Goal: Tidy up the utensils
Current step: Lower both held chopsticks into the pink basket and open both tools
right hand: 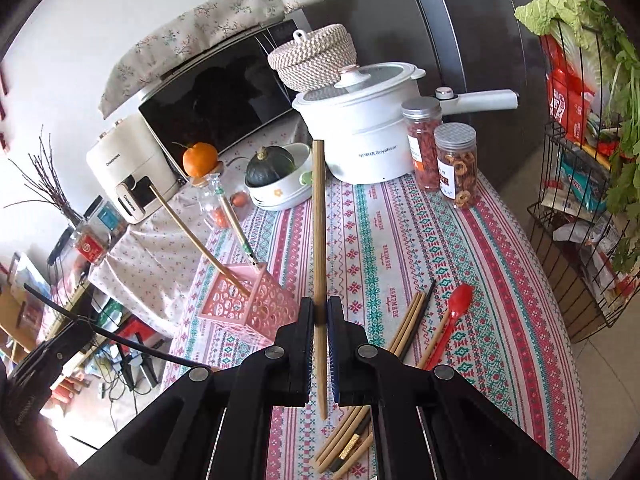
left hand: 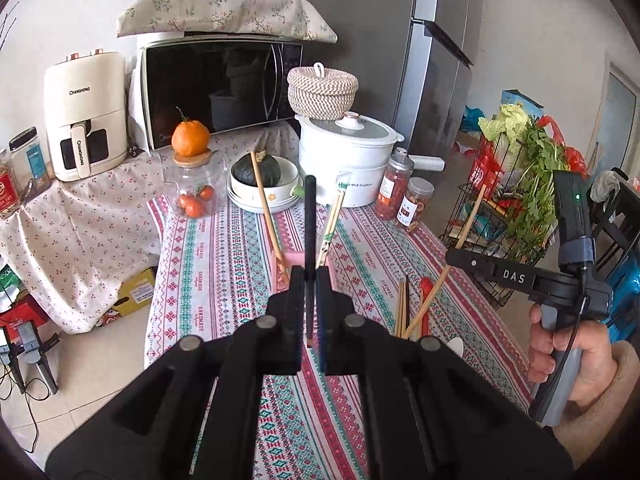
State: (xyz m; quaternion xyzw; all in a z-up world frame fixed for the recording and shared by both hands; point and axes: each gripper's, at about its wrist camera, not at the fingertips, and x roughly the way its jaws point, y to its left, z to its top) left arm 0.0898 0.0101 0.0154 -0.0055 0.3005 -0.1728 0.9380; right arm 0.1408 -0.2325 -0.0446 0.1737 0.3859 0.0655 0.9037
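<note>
The left gripper (left hand: 310, 280) jaws clamp a thin black chopstick (left hand: 310, 216) upright above the pink perforated plastic utensil basket (right hand: 248, 300); the right gripper (right hand: 320, 312) jaws clamp a light wooden chopstick (right hand: 319, 220) low on its shaft. Both sticks appear light, rigid and smooth, so they may pivot; grip near mid-length. Loose chopsticks (right hand: 408, 326) and a red plastic spoon (right hand: 454, 314) lie on the patterned tabletop (right hand: 500, 280).

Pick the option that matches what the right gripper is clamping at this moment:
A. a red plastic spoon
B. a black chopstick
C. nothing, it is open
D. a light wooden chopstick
D: in the right wrist view the right gripper is closed on a light wooden chopstick, while the red spoon lies on the tablecloth.
</note>
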